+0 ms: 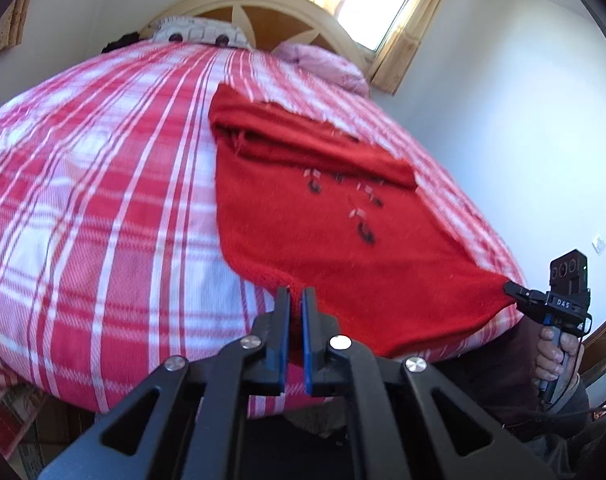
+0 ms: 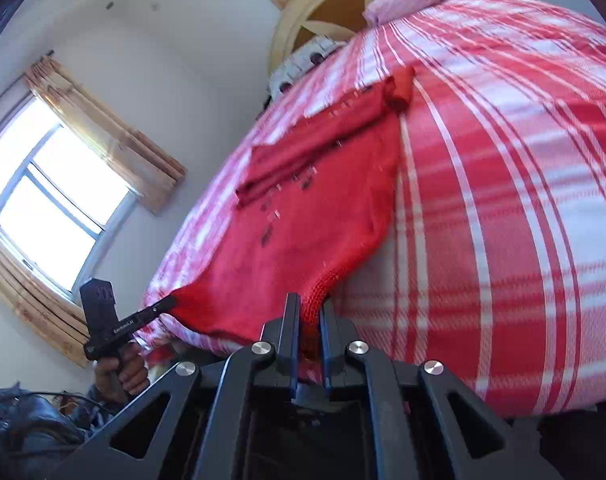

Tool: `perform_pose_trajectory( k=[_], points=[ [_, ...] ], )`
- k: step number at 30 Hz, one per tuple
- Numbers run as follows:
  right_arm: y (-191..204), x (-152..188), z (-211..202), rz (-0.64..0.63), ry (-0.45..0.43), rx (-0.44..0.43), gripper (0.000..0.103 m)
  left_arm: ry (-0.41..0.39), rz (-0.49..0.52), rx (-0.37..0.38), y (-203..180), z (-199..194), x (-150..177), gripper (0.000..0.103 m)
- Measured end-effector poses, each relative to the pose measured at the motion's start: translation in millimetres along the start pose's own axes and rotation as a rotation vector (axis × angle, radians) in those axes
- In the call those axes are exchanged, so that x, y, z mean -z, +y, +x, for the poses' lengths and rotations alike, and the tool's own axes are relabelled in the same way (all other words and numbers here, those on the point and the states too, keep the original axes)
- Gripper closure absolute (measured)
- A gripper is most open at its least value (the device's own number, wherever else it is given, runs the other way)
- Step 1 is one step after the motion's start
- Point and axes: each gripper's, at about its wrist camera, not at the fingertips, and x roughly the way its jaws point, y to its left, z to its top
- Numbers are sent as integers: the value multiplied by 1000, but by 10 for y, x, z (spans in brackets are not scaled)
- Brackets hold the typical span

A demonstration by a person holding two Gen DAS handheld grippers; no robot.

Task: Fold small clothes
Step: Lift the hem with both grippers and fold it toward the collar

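A small red knitted sweater [image 1: 323,216] with a dark pattern lies on the red-and-white plaid bedcover [image 1: 103,200], its sleeves folded across the far part. My left gripper [image 1: 296,294] is shut on the sweater's near hem corner. My right gripper [image 1: 513,290] shows in the left wrist view, shut on the other hem corner at the bed's near edge. In the right wrist view the right gripper [image 2: 309,306] pinches the ribbed hem of the sweater [image 2: 303,216], and the left gripper [image 2: 171,302] holds the opposite corner. The hem is stretched between both grippers.
The bed's wooden headboard [image 1: 271,12] and pillows [image 1: 323,60] lie at the far end. A window with curtains [image 2: 47,192] is beside the bed. White walls surround it. The bedcover [image 2: 503,200] spreads wide beyond the sweater.
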Motion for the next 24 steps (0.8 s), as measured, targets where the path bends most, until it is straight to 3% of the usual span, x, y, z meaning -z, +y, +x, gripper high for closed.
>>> perform_pose_trajectory(
  k=[6,17,24],
  points=[
    [112,-416,-49,-11,-77,-41,95,-77,-47,37,106,-14,-369,98],
    [98,-1289,156,35,-144,-71,95,-129,-74,37,200,294,-1207,98],
    [38,-1958,421,32,-165,-46,95,-148,-109,34,302,616,-1729,98]
  ],
)
